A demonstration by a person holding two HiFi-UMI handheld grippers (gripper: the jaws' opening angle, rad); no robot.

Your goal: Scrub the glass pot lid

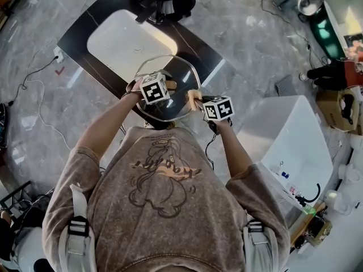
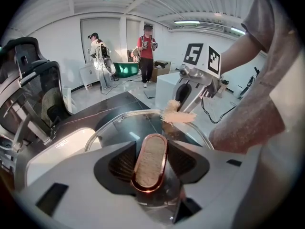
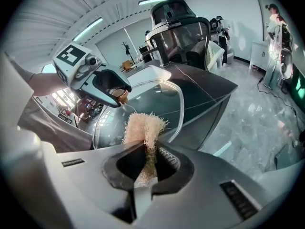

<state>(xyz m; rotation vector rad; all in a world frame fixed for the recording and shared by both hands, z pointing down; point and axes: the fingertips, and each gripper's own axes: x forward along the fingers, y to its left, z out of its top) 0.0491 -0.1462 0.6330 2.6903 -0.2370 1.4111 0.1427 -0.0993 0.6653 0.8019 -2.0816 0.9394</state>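
Observation:
The glass pot lid (image 1: 180, 68) hangs tilted over the dark counter's near edge, held by its copper-rimmed oval knob (image 2: 148, 160). My left gripper (image 2: 150, 168) is shut on that knob, one jaw on each side; its marker cube (image 1: 154, 88) covers the lid's middle in the head view. My right gripper (image 3: 147, 159) is shut on a beige fibrous scrub pad (image 3: 141, 127). The pad (image 2: 177, 115) rests on the lid's rim at its right side (image 1: 194, 98). The right gripper's marker cube (image 1: 218, 107) sits just right of the lid.
A white basin (image 1: 127, 38) is set in the dark counter (image 1: 76, 35) beyond the lid. A black office chair (image 1: 161, 1) stands behind it. A white tub (image 1: 295, 146) is at the right. People stand far off (image 2: 147, 51).

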